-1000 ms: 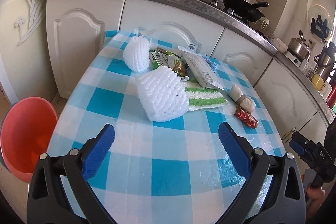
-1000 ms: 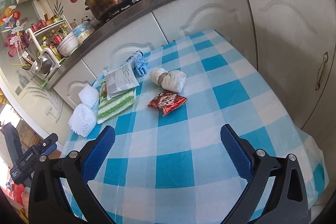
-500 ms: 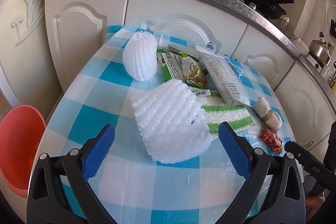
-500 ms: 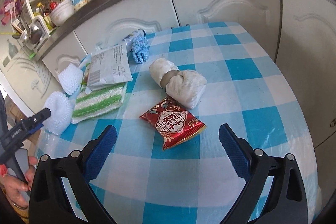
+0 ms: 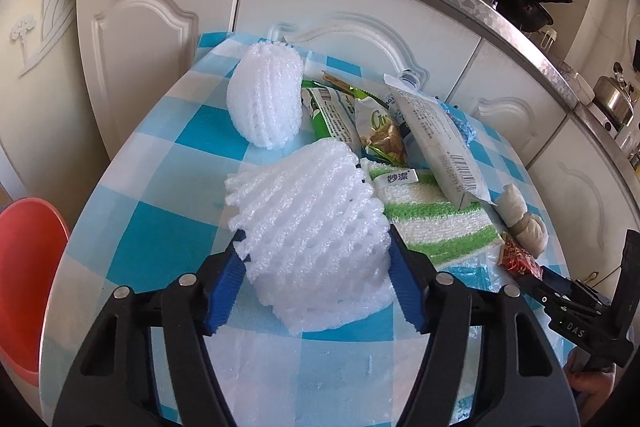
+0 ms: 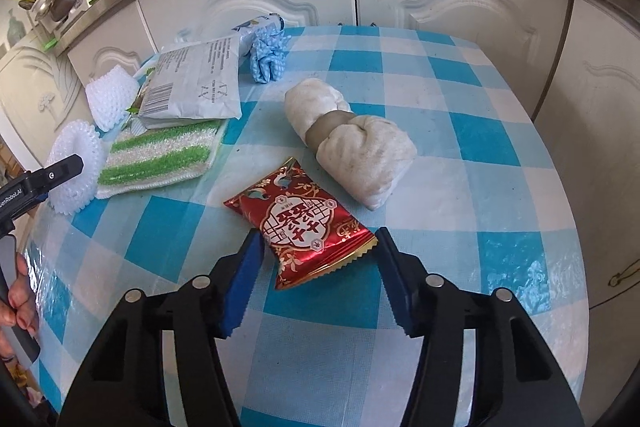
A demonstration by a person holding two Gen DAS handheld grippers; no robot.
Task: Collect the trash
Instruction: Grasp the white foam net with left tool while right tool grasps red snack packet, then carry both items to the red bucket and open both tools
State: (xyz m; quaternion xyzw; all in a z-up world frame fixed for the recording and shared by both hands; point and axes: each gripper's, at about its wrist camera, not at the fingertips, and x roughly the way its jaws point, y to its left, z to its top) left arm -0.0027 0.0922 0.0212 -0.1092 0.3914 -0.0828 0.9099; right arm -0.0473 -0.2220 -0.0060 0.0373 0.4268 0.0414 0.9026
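Note:
A blue-checked table (image 5: 160, 251) holds trash. My left gripper (image 5: 316, 263) has its blue pads on both sides of a white foam fruit net (image 5: 316, 227), touching it, with the jaws partly closed. A second foam net (image 5: 266, 99) lies farther back. My right gripper (image 6: 318, 255) is open around the near end of a red snack packet (image 6: 302, 223) that lies flat on the table (image 6: 500, 147). The nearer foam net (image 6: 76, 167) and the left gripper's finger show at the left of the right wrist view.
Green wrappers (image 5: 352, 123), a white pouch (image 5: 440, 143), a green-striped cloth (image 5: 436, 223), a knotted white bundle (image 6: 352, 139) and a blue cloth (image 6: 268, 59) lie mid-table. A red basin (image 5: 28, 279) sits on the floor left. White cabinets (image 5: 160, 23) stand behind.
Both grippers moved forward and down. The left jaws narrowed onto the near foam net. The right jaws narrowed and now flank the red packet.

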